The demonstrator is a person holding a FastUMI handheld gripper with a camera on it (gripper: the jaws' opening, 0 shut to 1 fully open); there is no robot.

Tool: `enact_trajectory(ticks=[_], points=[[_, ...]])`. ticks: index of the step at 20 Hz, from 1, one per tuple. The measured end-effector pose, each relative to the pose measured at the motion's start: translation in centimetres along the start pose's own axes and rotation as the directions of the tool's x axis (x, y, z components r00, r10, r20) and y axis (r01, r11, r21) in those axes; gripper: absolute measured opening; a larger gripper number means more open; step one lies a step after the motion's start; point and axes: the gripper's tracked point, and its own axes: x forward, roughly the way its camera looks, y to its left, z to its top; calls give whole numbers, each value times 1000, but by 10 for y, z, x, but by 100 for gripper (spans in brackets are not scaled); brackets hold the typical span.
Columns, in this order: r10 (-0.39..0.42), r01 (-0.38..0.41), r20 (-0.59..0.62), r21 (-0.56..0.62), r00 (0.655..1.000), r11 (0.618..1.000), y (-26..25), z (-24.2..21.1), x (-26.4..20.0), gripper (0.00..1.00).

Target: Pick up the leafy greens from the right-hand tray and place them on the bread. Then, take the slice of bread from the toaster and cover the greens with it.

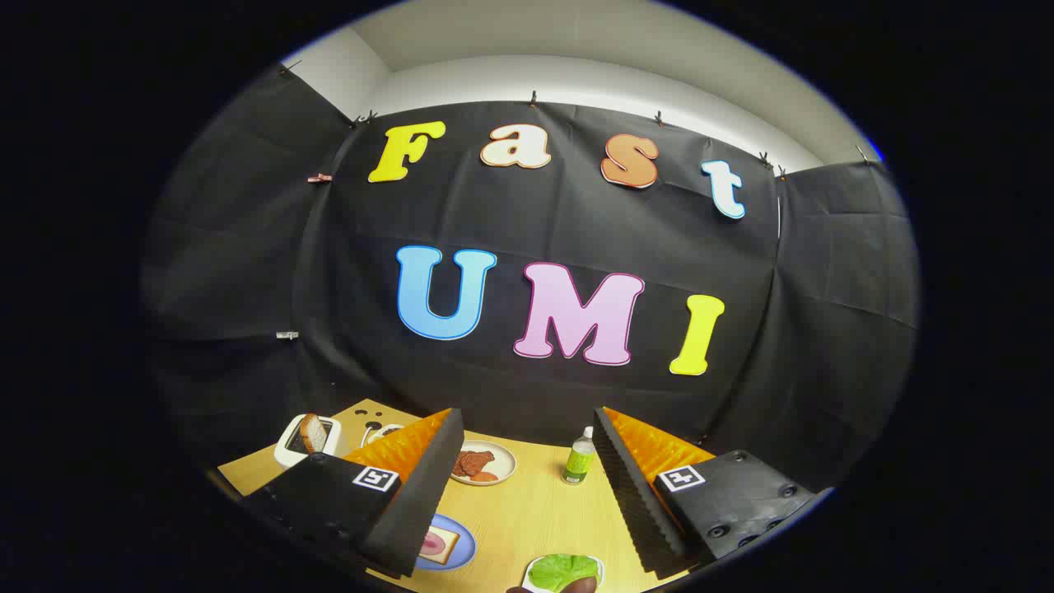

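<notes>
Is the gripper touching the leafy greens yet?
Apart. In the gripper view the gripper is open, and the leafy greens lie on their tray between the fingers with bare table around them.

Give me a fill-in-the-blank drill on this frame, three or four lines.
1. The gripper has its fingers spread ____ with nothing between them.
2. The bread slice stands in the white ____.
3. The leafy greens lie on a tray between the fingers, nearer than the green ____.
4. The blue plate holds a slice of ____ with a pink topping.

Missing words: open; toaster; bottle; bread
</notes>
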Motion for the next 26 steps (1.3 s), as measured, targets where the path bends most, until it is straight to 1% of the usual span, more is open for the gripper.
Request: enact_trajectory(ticks=[6,11,21,26], points=[[8,-8,0,3,1000,1000,-16,-1,-6,98],[15,-15,12,-13,1000,1000,-38,-6,-17,98],[50,-50,-1,7,999,999,-66,-25,-31,98],[50,-50,-19,-1,999,999,-83,-36,-37,98]])
